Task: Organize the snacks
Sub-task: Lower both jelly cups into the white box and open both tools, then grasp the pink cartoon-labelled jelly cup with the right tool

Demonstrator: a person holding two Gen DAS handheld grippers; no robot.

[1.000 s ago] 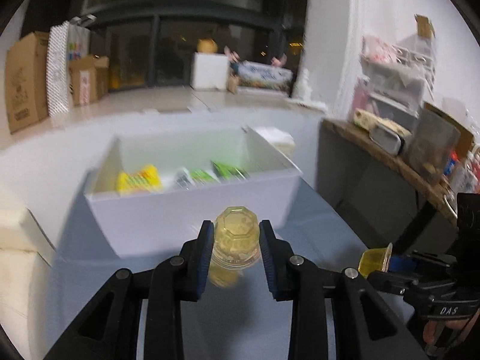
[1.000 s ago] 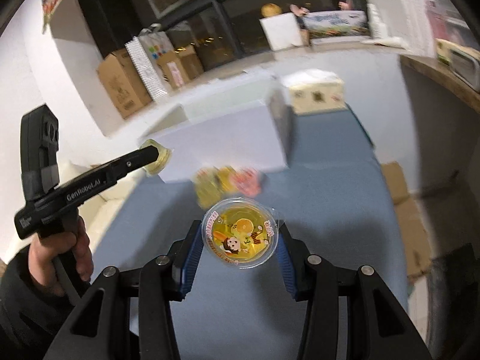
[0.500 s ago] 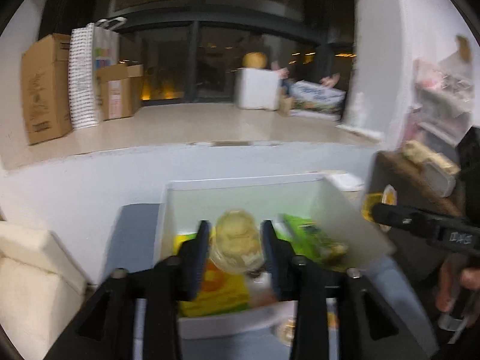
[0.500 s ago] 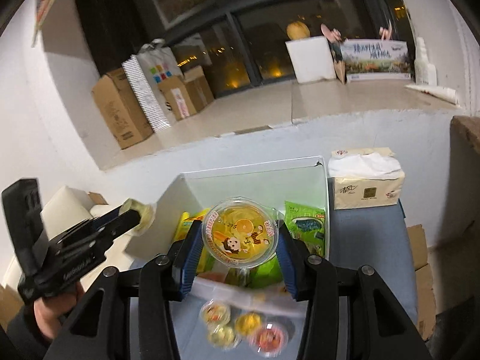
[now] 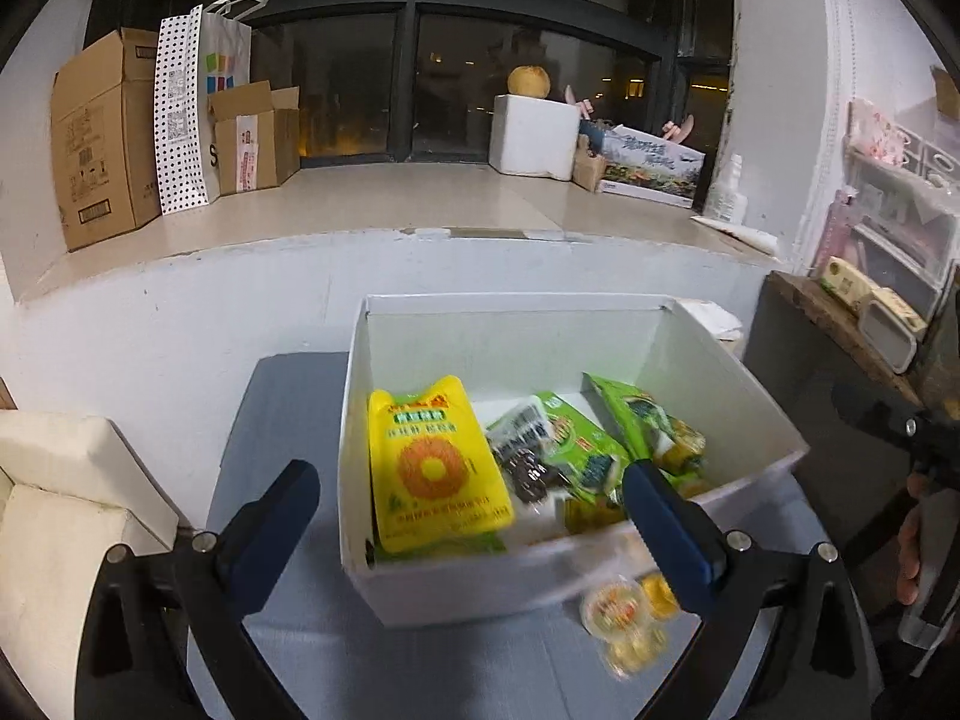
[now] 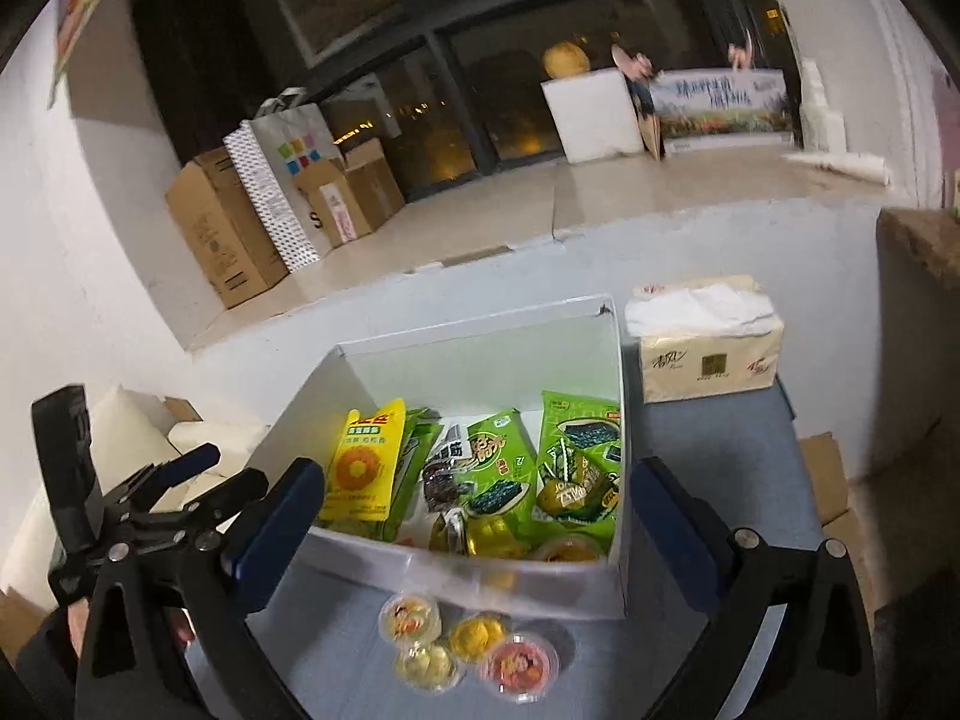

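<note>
A white box (image 5: 480,591) (image 6: 480,324) stands on the blue table and holds a yellow packet (image 5: 432,468) (image 6: 360,468), green seaweed packets (image 5: 576,444) (image 6: 576,450) and jelly cups (image 6: 498,540) at its near end. Several more jelly cups (image 5: 624,618) (image 6: 468,642) lie on the table in front of the box. My left gripper (image 5: 474,528) hangs over the box's near left part, its jaws opening with nothing between them. My right gripper (image 6: 474,516) hangs over the box's near wall, jaws also opening and empty.
A tissue box (image 6: 708,348) stands right of the white box. Cardboard boxes (image 5: 96,138) and a paper bag sit on the window ledge behind. A wooden shelf (image 5: 840,324) is at the right and cream cushions (image 5: 48,480) at the left.
Both grippers moved forward over the box and opened wide. The jelly cups they held are gone from between the jaws.
</note>
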